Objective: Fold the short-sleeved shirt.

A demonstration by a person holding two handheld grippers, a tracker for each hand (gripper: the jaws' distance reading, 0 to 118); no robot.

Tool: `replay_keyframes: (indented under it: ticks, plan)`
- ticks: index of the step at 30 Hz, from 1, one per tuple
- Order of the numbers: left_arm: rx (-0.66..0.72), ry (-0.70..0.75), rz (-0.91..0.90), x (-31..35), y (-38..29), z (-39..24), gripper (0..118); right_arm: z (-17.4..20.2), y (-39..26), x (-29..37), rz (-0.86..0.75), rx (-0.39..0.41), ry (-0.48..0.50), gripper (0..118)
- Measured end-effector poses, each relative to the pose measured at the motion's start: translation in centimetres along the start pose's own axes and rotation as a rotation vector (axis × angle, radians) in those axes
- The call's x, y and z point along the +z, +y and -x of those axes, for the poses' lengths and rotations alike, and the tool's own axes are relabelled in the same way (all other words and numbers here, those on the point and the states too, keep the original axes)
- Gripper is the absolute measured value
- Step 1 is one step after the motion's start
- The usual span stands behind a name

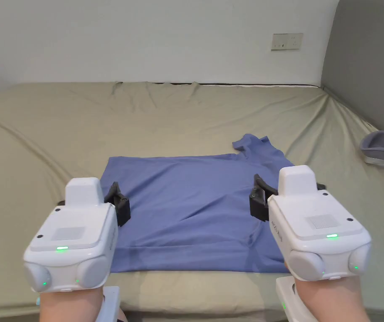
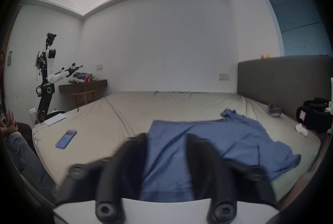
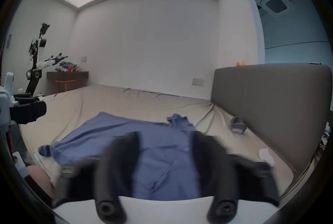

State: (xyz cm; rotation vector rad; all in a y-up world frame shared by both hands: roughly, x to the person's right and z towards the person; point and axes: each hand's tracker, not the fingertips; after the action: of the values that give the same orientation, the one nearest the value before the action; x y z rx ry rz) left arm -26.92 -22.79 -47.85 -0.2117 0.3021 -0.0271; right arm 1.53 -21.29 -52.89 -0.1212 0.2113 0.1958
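Shirt: blue short-sleeved cotton shirt lies spread on the olive-sheeted bed, collar end to the person's right, hem end left; near edge runs along the bed's front edge. Some wrinkles, one sleeve bunched at the far right.
Left gripper: white-bodied, black-jawed left gripper hovers over the shirt's left edge, jaws wide apart, nothing held.
Right gripper: matching right gripper hovers over the collar-side part, jaws also wide apart, empty.
Why: one gripper at each end, likely lining up a two-point pinch so the cloth lifts evenly.
Stage: judged early, no fold visible yet.
Risk: loose sleeve may drag or double under.
Clutter: grey slipper well apart, to the right.
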Motion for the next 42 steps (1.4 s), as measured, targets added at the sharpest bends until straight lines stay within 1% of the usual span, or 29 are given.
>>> replay_keyframes:
  ticks: [1, 3, 5, 6, 7, 8, 9, 12, 17, 19, 21, 22, 23, 24, 25, 26, 27, 28, 29, 31, 32, 33, 36, 37, 38, 39, 40, 41, 42]
  plan:
    - [0.0, 0.002, 0.008, -0.1, -0.4, -0.3, 1, 0.2, -0.5, -0.2, 0.01, -0.001, -0.013, 8]
    - [-0.027, 0.002, 0.012, -0.2, -1.3, -0.9, 0, -0.1, -1.3, -0.6, 0.048, -0.011, -0.012, 5]
    - [-0.045, -0.061, 0.051, -0.4, -1.6, -1.3, 0, -0.7, -2.2, -1.2, 0.134, -0.086, 0.071, 1]
    - [-0.043, -0.056, 0.063, -0.5, -1.7, -1.4, 0, -1.1, -2.7, -1.5, 0.192, -0.143, 0.033, 0]
    - [-0.048, -0.058, 0.063, -0.5, -1.9, -1.5, 0, -1.4, -2.5, -1.6, 0.128, -0.09, 0.014, 0]
    - [-0.05, -0.06, 0.064, -0.5, -2.0, -1.5, 0, -1.7, -2.9, -1.9, 0.174, -0.126, 0.018, 0]
    - [-0.046, -0.064, 0.069, -0.2, -1.7, -1.5, 0, -2.0, -3.0, -2.0, 0.183, -0.132, 0.026, 0]
    - [-0.023, -0.078, 0.082, -0.3, -1.5, -1.1, 0, -2.2, -2.8, -2.0, 0.164, -0.136, 0.008, 0]
    - [-0.012, -0.086, 0.114, -0.7, -1.0, -0.1, 0, -2.5, -2.9, -2.2, 0.176, -0.139, 0.007, 0]
    - [0.034, -0.122, 0.163, -0.8, -0.4, 0.8, 0, -2.6, -2.9, -2.1, 0.181, -0.134, 0.014, 0]
    - [0.049, -0.164, 0.207, -1.0, 1.1, 2.4, 0, -2.9, -2.7, -2.0, 0.179, -0.146, 0.024, 0]
    - [0.034, -0.219, 0.25, -1.1, 2.0, 3.4, 0, -3.1, -2.6, -1.8, 0.177, -0.153, 0.029, 0]
    - [0.021, -0.226, 0.259, -1.0, 2.6, 4.6, 0, -3.3, -2.5, -1.7, 0.177, -0.157, 0.036, 0]
    - [-0.021, -0.215, 0.296, -1.1, 3.1, 5.9, 0, -3.4, -2.5, -1.4, 0.174, -0.161, 0.042, 0]
    - [-0.02, -0.194, 0.285, -1.3, 3.3, 7.4, 0, -3.5, -2.4, -1.3, 0.174, -0.164, 0.052, 0]
    - [0.005, -0.138, 0.318, -1.8, 3.1, 8.8, 0, -3.7, -2.4, -1.1, 0.179, -0.168, 0.065, 0]
    - [0.007, -0.132, 0.374, -2.4, 2.7, 10.1, 0, -3.9, -2.4, -0.9, 0.18, -0.174, 0.072, 0]
    - [-0.044, -0.169, 0.45, -3.1, 1.8, 11.2, 0, -3.9, -2.5, -0.8, 0.175, -0.18, 0.078, 0]
    - [-0.057, -0.183, 0.48, -3.6, 0.9, 12.1, 5, -3.9, -2.4, -0.7, 0.174, -0.183, 0.08, 0]
    - [0.017, -0.17, 0.511, -4.4, -1.1, 13.6, 79, -3.7, -2.2, -0.4, 0.181, -0.195, 0.102, 0]
    - [0.017, -0.16, 0.548, -4.9, -2.0, 13.9, 107, -3.6, -2.2, -0.4, 0.184, -0.2, 0.106, 0]
    - [0.005, -0.152, 0.593, -5.3, -3.1, 13.8, 117, -3.4, -2.2, -0.4, 0.19, -0.205, 0.108, 0]
    - [-0.003, -0.202, 0.594, -6.4, -5.5, 13.6, 113, -3.0, -2.3, -0.5, 0.213, -0.218, 0.126, 0]
    - [-0.008, -0.212, 0.636, -7.1, -6.5, 13.2, 107, -2.7, -2.4, -0.5, 0.219, -0.219, 0.134, 0]
    - [-0.02, -0.221, 0.674, -7.9, -7.5, 13.1, 89, -2.6, -2.5, -0.6, 0.221, -0.215, 0.14, 0]
    - [-0.032, -0.195, 0.694, -8.4, -8.1, 12.9, 45, -2.4, -2.5, -0.7, 0.223, -0.204, 0.147, 0]
    - [-0.044, -0.183, 0.687, -8.7, -8.6, 12.8, 13, -2.1, -2.6, -0.8, 0.227, -0.19, 0.148, 0]
    - [-0.059, -0.162, 0.674, -8.9, -8.9, 12.5, 13, -2.0, -2.6, -0.8, 0.229, -0.184, 0.147, 0]
    - [-0.071, -0.118, 0.648, -8.8, -9.0, 12.5, 6, -2.2, -2.6, -0.8, 0.232, -0.186, 0.15, 0]
